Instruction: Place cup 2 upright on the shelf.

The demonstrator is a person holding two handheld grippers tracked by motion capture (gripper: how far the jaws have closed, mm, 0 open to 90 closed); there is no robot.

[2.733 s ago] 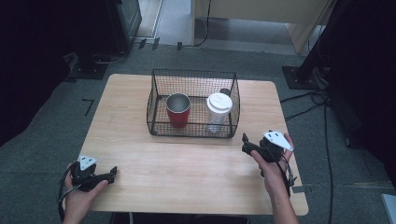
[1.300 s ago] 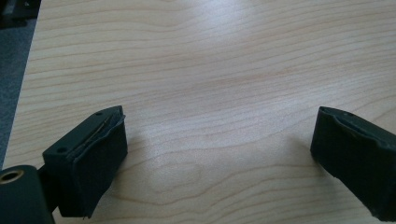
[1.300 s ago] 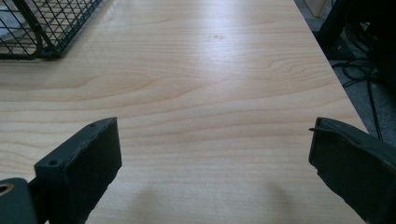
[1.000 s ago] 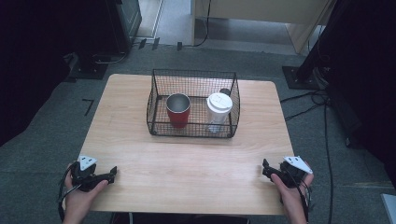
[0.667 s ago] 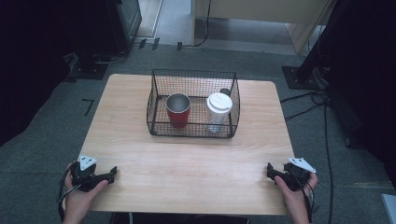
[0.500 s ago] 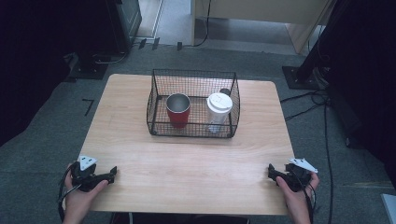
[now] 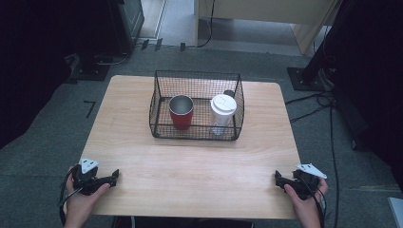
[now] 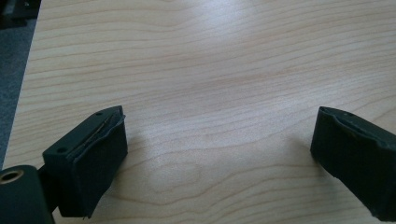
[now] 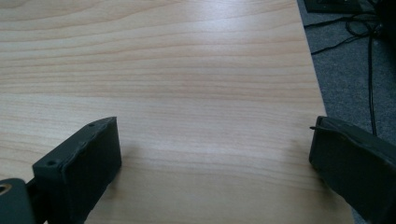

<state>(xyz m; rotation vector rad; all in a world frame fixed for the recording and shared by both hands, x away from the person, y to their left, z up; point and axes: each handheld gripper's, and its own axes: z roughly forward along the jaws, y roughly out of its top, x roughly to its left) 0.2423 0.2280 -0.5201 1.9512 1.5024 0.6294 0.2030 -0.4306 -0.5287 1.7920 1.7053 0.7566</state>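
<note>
Wooden counter point(image 7: 190, 166) seen from above carries a wire basket point(image 7: 196, 105); close views show both tools point(image 8: 219, 154) point(image 9: 215, 158) spread, empty.

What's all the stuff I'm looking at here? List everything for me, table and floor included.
table: one, light wood, centre of the high view
wire basket: one, black, on the far half of the table
metal cup: one, red outside and silver inside, upright in the basket's left part
lidded cup: one, white lid, upright in the basket's right part
cables: several, black, on the grey floor right of the table
left tool: one, black with a grey plate, open, near left corner of the table
right tool: one, black with a grey plate, open, near right corner
hands: two, one holding each tool
</note>
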